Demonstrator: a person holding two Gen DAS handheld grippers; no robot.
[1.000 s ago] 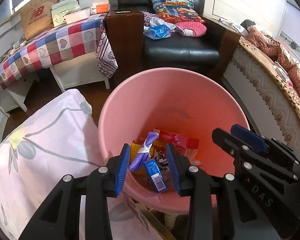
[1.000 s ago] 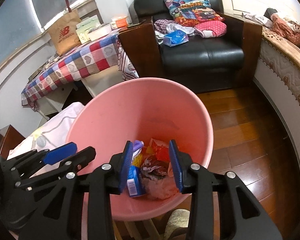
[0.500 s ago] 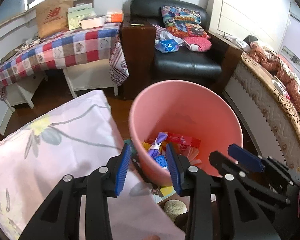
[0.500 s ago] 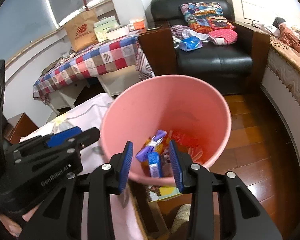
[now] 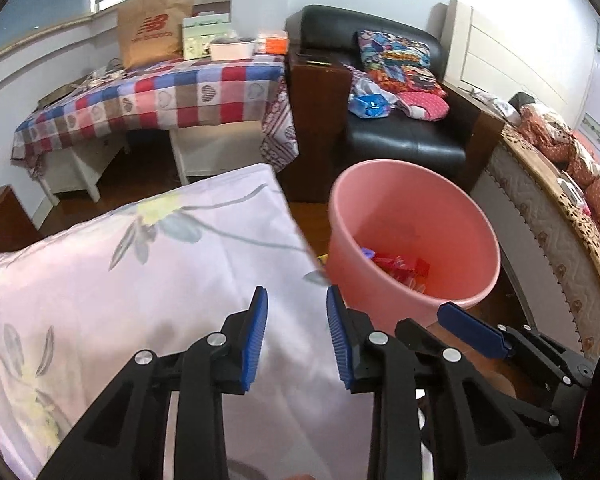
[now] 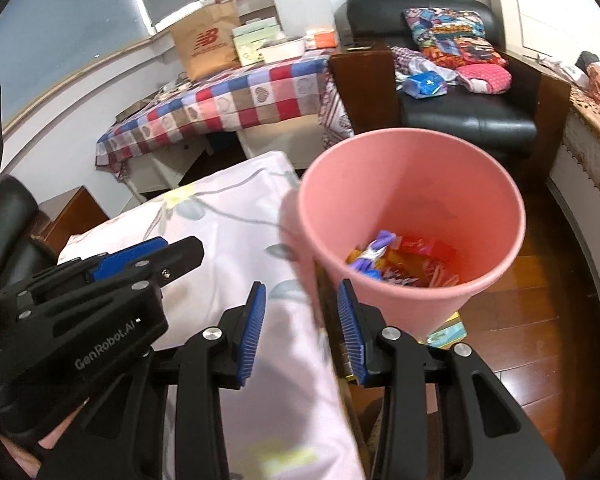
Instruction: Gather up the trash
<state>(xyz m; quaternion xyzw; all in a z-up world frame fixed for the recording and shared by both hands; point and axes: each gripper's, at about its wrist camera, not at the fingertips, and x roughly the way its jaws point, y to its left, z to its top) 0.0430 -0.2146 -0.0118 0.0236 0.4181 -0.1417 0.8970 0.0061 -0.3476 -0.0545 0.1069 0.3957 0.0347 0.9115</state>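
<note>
A pink bin (image 5: 380,200) stands on the wooden floor beside a table covered with a pale floral cloth (image 5: 140,280). It also shows in the right wrist view (image 6: 384,168). Several wrappers (image 6: 400,260) lie in its bottom, red, purple and yellow ones. My left gripper (image 5: 296,336) is open and empty above the cloth, left of the bin. My right gripper (image 6: 302,332) is open and empty over the cloth's right edge, near the bin's near wall. The left gripper also shows at the left of the right wrist view (image 6: 140,256).
A black armchair (image 5: 400,136) with cushions stands behind the bin. A checked-cloth table (image 5: 160,96) with a paper bag (image 5: 152,36) is at the back left. A bed edge (image 5: 540,208) runs along the right. A scrap (image 6: 448,330) lies on the floor under the bin.
Both grippers have pulled back and up from over the bin's mouth toward the left. They now hover over the floral cloth, and the bin looks smaller and farther right.
</note>
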